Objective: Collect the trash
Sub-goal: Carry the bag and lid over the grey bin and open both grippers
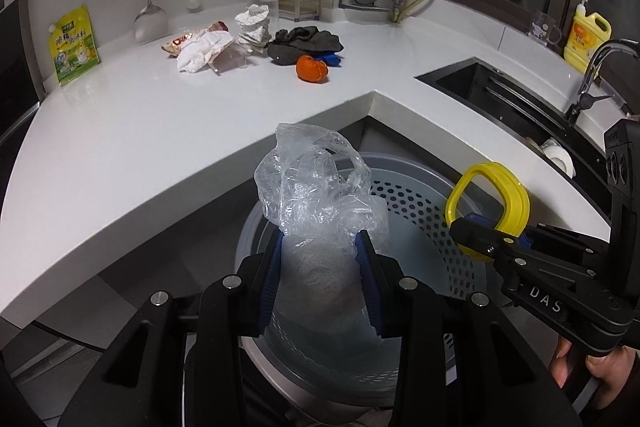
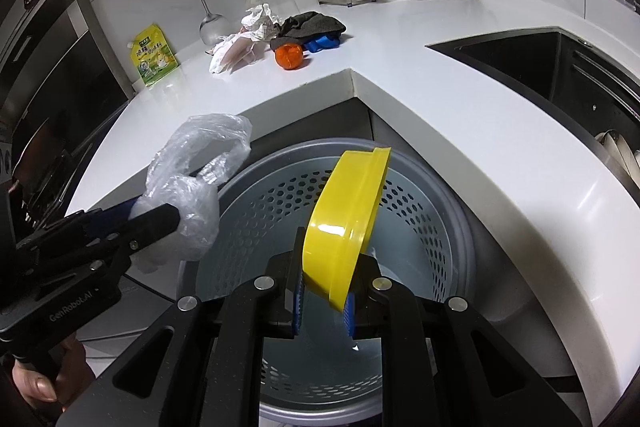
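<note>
My left gripper (image 1: 320, 243) is shut on a crumpled clear plastic bag (image 1: 316, 187), which bulges up above the blue pads. It hangs over the near left rim of a grey perforated bin (image 1: 420, 203) tucked under the counter corner. My right gripper (image 2: 324, 301) is shut on the lower edge of a yellow plastic tub (image 2: 344, 219), tilted on its side above the bin (image 2: 420, 211). In the right wrist view the left gripper (image 2: 176, 219) and the bag (image 2: 200, 163) sit at the left. In the left wrist view the right gripper (image 1: 480, 239) and the tub (image 1: 518, 199) sit at the right.
On the white counter (image 1: 160, 115) lie a crumpled tissue on a wrapper (image 1: 204, 51), crumpled paper (image 1: 252, 27), a dark cloth (image 1: 304, 43), an orange fruit (image 1: 312, 69) and a yellow-green pouch (image 1: 74, 45). A sink (image 1: 500, 95), faucet and soap bottle (image 1: 586, 39) are at the right.
</note>
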Demonstrator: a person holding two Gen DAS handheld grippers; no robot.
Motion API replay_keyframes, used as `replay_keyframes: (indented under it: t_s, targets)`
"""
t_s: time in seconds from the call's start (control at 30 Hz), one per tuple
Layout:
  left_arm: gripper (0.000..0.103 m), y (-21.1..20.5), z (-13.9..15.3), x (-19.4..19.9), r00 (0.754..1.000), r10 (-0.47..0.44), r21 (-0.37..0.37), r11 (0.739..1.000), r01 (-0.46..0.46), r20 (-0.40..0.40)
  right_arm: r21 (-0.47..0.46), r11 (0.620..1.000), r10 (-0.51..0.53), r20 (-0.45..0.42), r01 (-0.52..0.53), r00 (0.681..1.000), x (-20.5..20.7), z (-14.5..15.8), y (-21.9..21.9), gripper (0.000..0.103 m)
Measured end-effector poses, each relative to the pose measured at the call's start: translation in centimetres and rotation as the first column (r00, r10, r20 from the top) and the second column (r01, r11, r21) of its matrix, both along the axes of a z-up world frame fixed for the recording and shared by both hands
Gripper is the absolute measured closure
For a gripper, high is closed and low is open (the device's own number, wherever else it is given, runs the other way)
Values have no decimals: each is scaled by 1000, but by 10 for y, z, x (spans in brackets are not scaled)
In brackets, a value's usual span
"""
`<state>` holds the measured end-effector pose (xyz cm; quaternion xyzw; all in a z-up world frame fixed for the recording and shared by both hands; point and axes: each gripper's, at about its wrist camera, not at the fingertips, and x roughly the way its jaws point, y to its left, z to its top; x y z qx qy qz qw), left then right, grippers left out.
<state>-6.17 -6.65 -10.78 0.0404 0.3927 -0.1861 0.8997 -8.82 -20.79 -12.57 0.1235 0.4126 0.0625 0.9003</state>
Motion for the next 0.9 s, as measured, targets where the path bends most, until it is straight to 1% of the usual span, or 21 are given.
replay_keyframes:
  t_s: [0.33, 0.6, 0.63, 0.7, 0.77, 0.9]
  targets:
    - [67, -4, -8, 3, 999, -12, -9, 1000, 12, -50, 11, 1000, 17, -39, -17, 999, 3, -12, 2, 88]
    - [63, -3, -13, 5, 997, 1, -9, 1000, -1, -73, 12, 1000, 21, -58, -21, 998, 3, -19, 2, 87]
    - [62, -3, -14, 6, 997, 2, -8, 1000, -3, -72, 11, 1000, 22, -61, -21, 998, 4, -19, 2, 86]
    - [57, -3, -14, 5, 998, 4, -5, 1000, -5, -69, 8, 1000, 16, -60, -16, 998, 3, -19, 1, 70]
    - [51, -2, -14, 5, 998, 8, -7, 1000, -8, -69, 8, 1000, 11, -56, -11, 998, 3, -18, 1, 61]
    - [45, 0, -15, 5, 997, 15, -9, 1000, -16, -70, 10, 1000, 4, -49, -3, 999, 1, -17, -1, 59]
